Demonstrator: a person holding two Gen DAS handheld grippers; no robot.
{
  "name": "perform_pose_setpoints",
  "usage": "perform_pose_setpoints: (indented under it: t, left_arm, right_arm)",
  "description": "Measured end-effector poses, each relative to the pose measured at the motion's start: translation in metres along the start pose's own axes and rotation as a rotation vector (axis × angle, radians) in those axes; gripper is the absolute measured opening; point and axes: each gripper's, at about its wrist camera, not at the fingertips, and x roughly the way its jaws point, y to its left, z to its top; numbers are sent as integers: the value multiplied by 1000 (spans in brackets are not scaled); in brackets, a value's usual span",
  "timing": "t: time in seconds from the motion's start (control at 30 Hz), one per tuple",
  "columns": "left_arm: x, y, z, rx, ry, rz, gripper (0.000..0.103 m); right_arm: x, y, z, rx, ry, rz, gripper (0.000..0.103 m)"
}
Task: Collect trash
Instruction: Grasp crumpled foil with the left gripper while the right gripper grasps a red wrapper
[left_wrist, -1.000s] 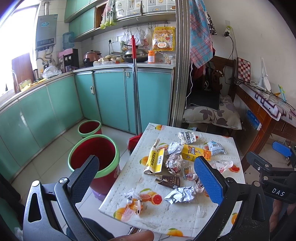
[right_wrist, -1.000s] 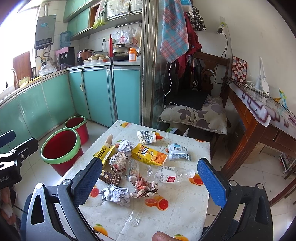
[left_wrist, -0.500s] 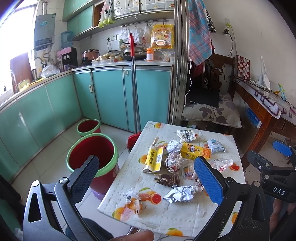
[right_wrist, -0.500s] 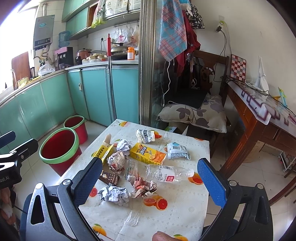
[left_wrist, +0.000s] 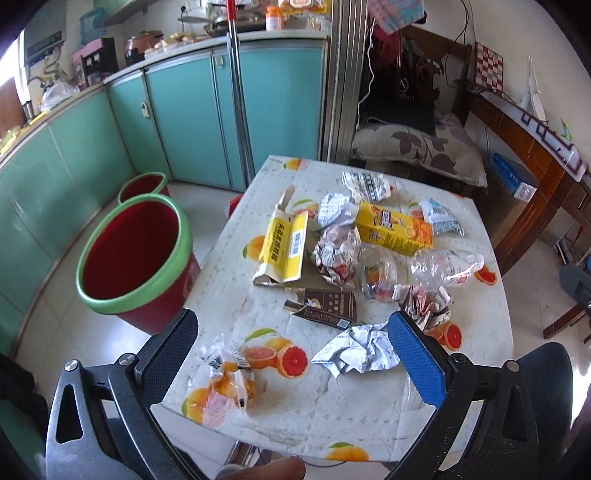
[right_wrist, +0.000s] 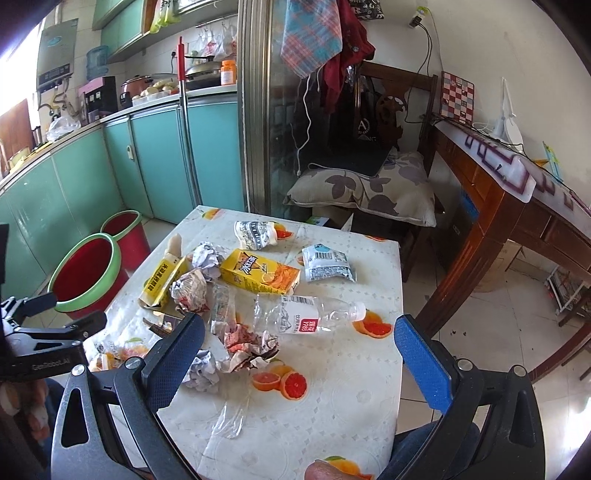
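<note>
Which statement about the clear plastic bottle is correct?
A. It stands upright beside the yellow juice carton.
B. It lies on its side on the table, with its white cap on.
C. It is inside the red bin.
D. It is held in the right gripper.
B: the clear plastic bottle lies on its side on the table, white cap on, and the right gripper is open and empty.

I've got a glossy plastic tablecloth (left_wrist: 369, 417) here, crumpled foil wrapper (left_wrist: 356, 352) shining silver at its near edge, a clear crinkled plastic bottle (right_wrist: 314, 314) by the right edge, matt cardboard juice carton (right_wrist: 258, 273), and textured rubbery pads on my fingers (left_wrist: 415, 360).
</note>
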Motion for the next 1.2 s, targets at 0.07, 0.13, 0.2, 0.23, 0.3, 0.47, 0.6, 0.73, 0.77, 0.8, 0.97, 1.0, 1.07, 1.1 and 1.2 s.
perform_pose_setpoints:
  t: [0.07, 0.13, 0.2, 0.23, 0.3, 0.47, 0.6, 0.73, 0.77, 0.8, 0.97, 1.0, 1.07, 1.1, 1.2]
  left_arm:
    - [19, -8, -5, 21, 53, -23, 103]
    - [35, -18, -11, 36, 112, -75, 103]
    - [51, -28, -17, 45, 162, -117, 103]
    - [58, -33, -20, 51, 185, -125, 103]
    - [71, -43, -24, 59, 212, -128, 103]
    - [98, -57, -31, 72, 273, -122, 103]
    - [109, -58, -34, 72, 301, -114, 92]
    - [110, -58, -34, 81, 302, -117, 76]
    - [109, -57, -34, 83, 298, -119, 73]
    - [108, -56, -34, 81, 296, -127, 69]
    - [105, -52, -31, 91, 277, -106, 57]
    - [102, -48, -31, 83, 272, -105, 57]
    - [94, -42, -29, 67, 254, -106, 57]
    - [89, -37, -29, 62, 241, -100, 56]
    - [71, -26, -24, 41, 200, -92, 56]
  right_arm:
    - [5, -7, -1, 10, 11, -17, 103]
    - [10, -16, -3, 21, 20, -31, 103]
    - [15, -23, -5, 28, 32, -46, 103]
    - [17, -25, -5, 30, 38, -51, 103]
    - [21, -30, -7, 35, 50, -59, 103]
    - [29, -38, -9, 42, 67, -76, 103]
    - [33, -42, -11, 46, 76, -84, 103]
    - [40, -45, -13, 57, 94, -77, 103]
    - [42, -45, -13, 56, 97, -76, 103]
    - [43, -44, -14, 54, 98, -73, 103]
    - [64, -38, -16, 58, 141, 16, 103]
    - [72, -37, -16, 72, 168, 51, 103]
    - [85, -30, -21, 97, 200, 98, 103]
    - [91, -25, -24, 94, 212, 112, 103]
    - [115, -5, -34, 77, 250, 156, 103]
